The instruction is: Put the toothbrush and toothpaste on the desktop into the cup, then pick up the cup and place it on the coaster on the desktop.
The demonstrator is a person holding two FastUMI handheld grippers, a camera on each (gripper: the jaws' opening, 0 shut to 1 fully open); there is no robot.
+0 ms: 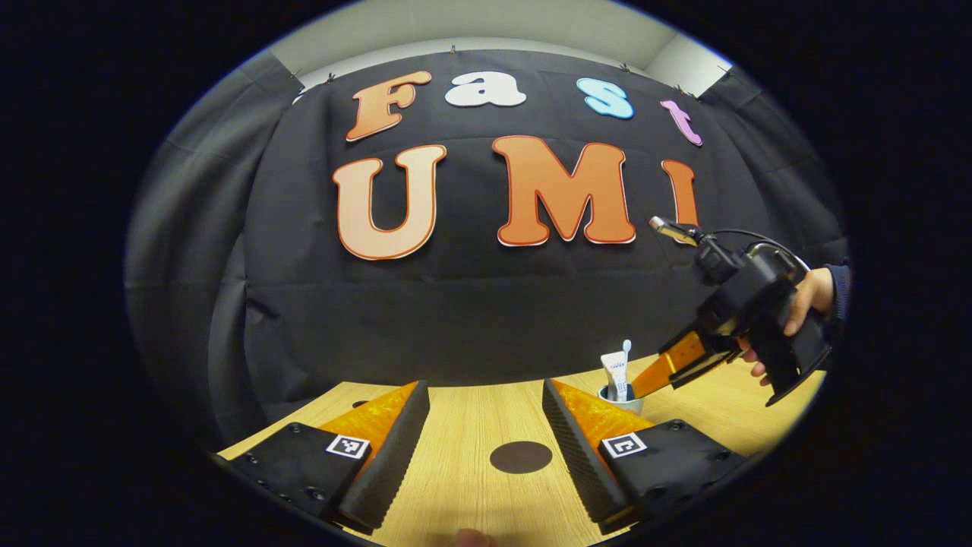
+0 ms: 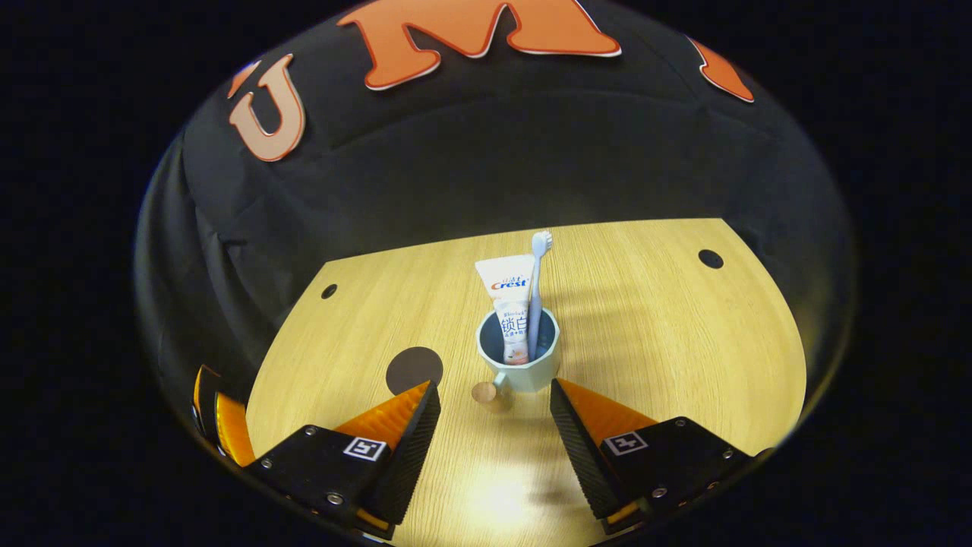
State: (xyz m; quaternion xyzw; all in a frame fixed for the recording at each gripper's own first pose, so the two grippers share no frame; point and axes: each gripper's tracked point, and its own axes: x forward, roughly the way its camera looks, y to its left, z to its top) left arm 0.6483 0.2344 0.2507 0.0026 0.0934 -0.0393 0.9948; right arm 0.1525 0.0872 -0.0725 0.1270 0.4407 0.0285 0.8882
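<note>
The right gripper (image 2: 493, 425) is hanging wide open and empty just short of the cup (image 2: 519, 357), its fingers aiming to either side of it. The cup is standing upright on the desk (image 2: 683, 334), with the toothpaste (image 2: 509, 304) and toothbrush (image 2: 538, 289) already leaning inside it. Its small handle (image 2: 486, 391) is pointing back toward the gripper. The coaster (image 2: 414, 370) is lying flat near the cup, on its left in the right gripper view.

The cup is probably rigid, smooth and top-heavy with its tall contents, so gripping across the body, level, looks safest.

The left gripper (image 1: 486, 433) is also gaping wide, holding nothing, well apart from the cup.
</note>
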